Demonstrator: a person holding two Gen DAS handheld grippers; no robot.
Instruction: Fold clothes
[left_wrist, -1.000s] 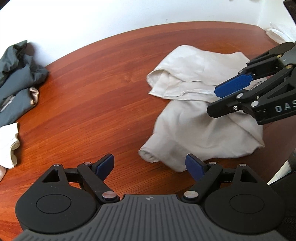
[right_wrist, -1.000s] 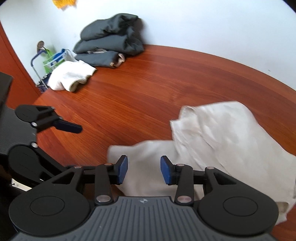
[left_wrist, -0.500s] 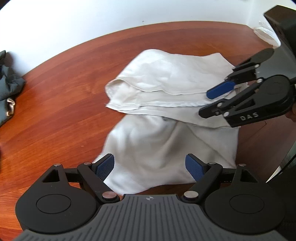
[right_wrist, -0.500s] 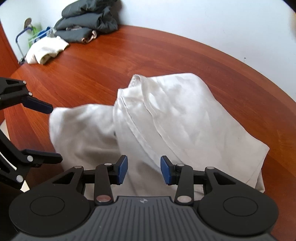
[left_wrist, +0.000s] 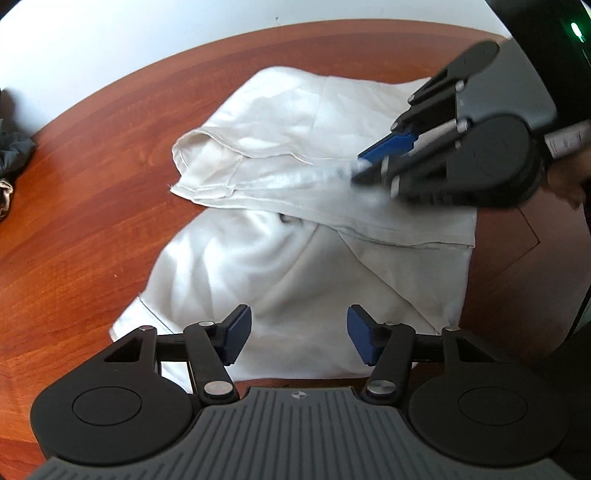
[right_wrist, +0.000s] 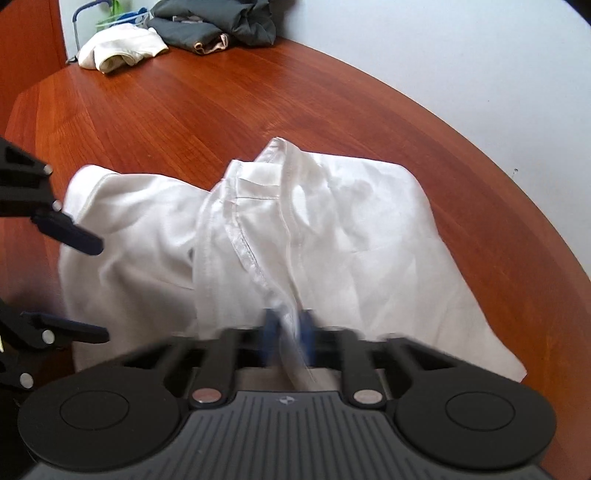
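A rumpled white garment (left_wrist: 295, 229) is being worked on the wooden table (left_wrist: 92, 192), folding barely begun. A hemmed fold is being pinched by the right hand-held gripper (right_wrist: 288, 334), jaws closed on the cloth. The left hand-held gripper (left_wrist: 297, 334) is being held open, empty, over the near edge. Folded clothes (right_wrist: 177, 33) are being kept at the far corner.

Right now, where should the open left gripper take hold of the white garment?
Take the white garment at its near-left hem corner, coming in low from the table edge: it lies flat and free beside the left gripper, while the right gripper pinches the folded seam.
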